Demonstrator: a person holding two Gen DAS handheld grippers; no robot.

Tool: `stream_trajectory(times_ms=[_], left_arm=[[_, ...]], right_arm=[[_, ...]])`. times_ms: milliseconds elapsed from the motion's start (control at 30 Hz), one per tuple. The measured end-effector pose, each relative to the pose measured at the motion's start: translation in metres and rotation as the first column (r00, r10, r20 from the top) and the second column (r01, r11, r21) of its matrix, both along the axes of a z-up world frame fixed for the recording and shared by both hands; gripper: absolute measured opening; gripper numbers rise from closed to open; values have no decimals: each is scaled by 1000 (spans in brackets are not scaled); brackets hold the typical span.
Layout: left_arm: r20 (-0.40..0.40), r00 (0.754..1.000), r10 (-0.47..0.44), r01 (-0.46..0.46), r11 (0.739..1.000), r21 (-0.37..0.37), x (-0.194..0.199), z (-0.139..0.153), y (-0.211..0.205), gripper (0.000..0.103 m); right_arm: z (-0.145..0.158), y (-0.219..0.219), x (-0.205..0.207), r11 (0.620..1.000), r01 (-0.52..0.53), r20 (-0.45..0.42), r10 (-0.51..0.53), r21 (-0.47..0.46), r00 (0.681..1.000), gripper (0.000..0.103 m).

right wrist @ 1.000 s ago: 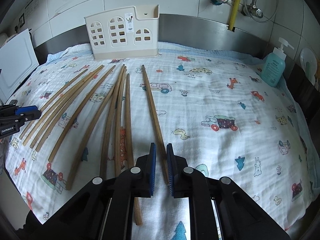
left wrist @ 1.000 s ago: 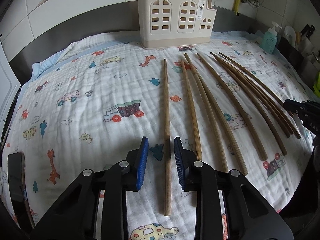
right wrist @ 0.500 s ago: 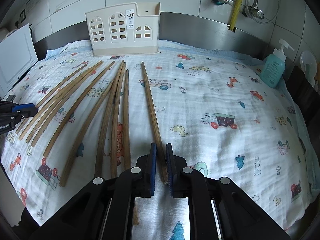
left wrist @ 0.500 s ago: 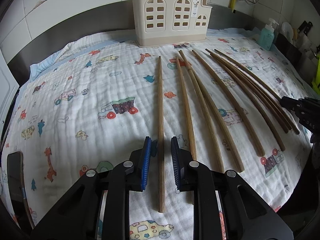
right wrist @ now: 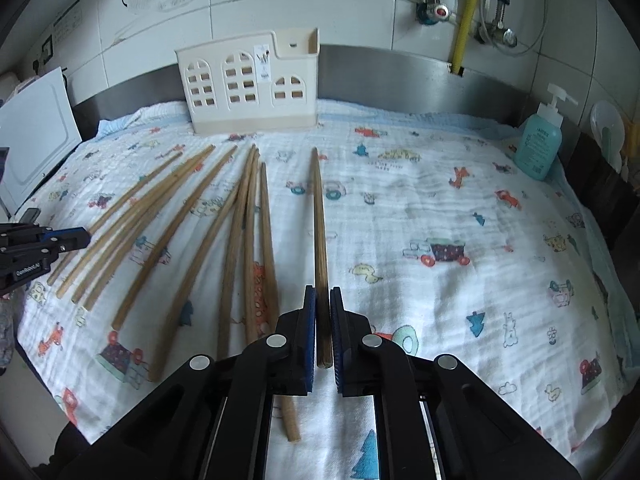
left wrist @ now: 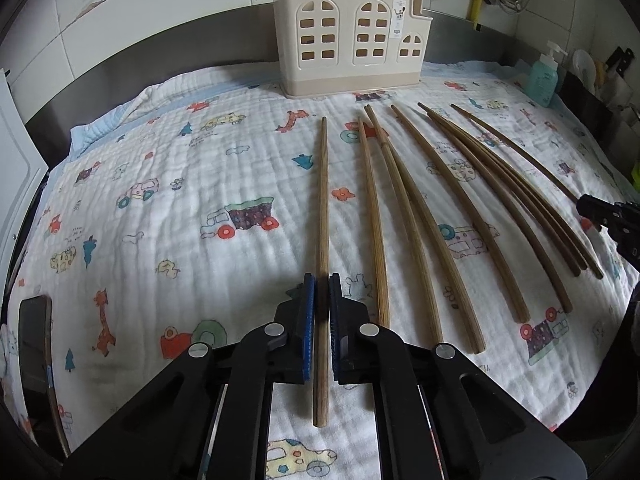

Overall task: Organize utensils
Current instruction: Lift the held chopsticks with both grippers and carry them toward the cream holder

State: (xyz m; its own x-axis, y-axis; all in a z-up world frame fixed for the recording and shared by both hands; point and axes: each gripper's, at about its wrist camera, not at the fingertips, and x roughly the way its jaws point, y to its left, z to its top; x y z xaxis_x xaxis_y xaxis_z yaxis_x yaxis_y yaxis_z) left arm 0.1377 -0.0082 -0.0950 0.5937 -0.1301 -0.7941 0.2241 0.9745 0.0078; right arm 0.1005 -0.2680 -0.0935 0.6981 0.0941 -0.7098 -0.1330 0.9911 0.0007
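Several long wooden chopsticks (left wrist: 416, 216) lie on a cartoon-print cloth (left wrist: 160, 208). My left gripper (left wrist: 321, 280) is shut on the leftmost chopstick (left wrist: 322, 200), near its near end. My right gripper (right wrist: 323, 294) is shut on the rightmost chopstick (right wrist: 319, 216), which looks lifted a little off the cloth. The other chopsticks (right wrist: 168, 232) lie fanned out to its left. A cream utensil holder (left wrist: 348, 36) with window cut-outs stands at the back against the wall; it also shows in the right wrist view (right wrist: 252, 88). Each gripper appears at the edge of the other's view.
A blue soap bottle (right wrist: 540, 144) stands at the back right by a dark rack. A white board (right wrist: 32, 140) leans at the left. A phone (left wrist: 34, 344) lies at the cloth's left edge. Taps and hoses (right wrist: 464, 12) hang on the tiled wall.
My left gripper closed from open onto the leftmost chopstick. My right gripper, closed around the rightmost chopstick, has raised it a little and straightened it in its view.
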Motion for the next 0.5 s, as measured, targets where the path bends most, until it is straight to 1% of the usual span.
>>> stream_trajectory(times_ms=[133, 267, 333, 433, 500], left_arm=[[39, 999, 7, -6, 1000, -15, -8, 13, 4, 5], [85, 996, 8, -3, 998, -56, -13, 33, 10, 5], [98, 995, -3, 8, 999, -44, -17, 38, 9, 5], [83, 996, -14, 18, 999, -45, -19, 34, 10, 5], [62, 998, -18, 22, 997, -69, -19, 29, 13, 6]], right_arm=[[20, 2, -9, 1000, 3, 54, -3, 8, 999, 7], [44, 4, -17, 1000, -5, 113, 2, 22, 994, 7], [52, 7, -20, 1000, -11, 132, 9, 13, 991, 7], [55, 8, -23, 1000, -17, 140, 15, 13, 990, 7], [54, 7, -25, 1000, -13, 136, 10, 20, 991, 7]])
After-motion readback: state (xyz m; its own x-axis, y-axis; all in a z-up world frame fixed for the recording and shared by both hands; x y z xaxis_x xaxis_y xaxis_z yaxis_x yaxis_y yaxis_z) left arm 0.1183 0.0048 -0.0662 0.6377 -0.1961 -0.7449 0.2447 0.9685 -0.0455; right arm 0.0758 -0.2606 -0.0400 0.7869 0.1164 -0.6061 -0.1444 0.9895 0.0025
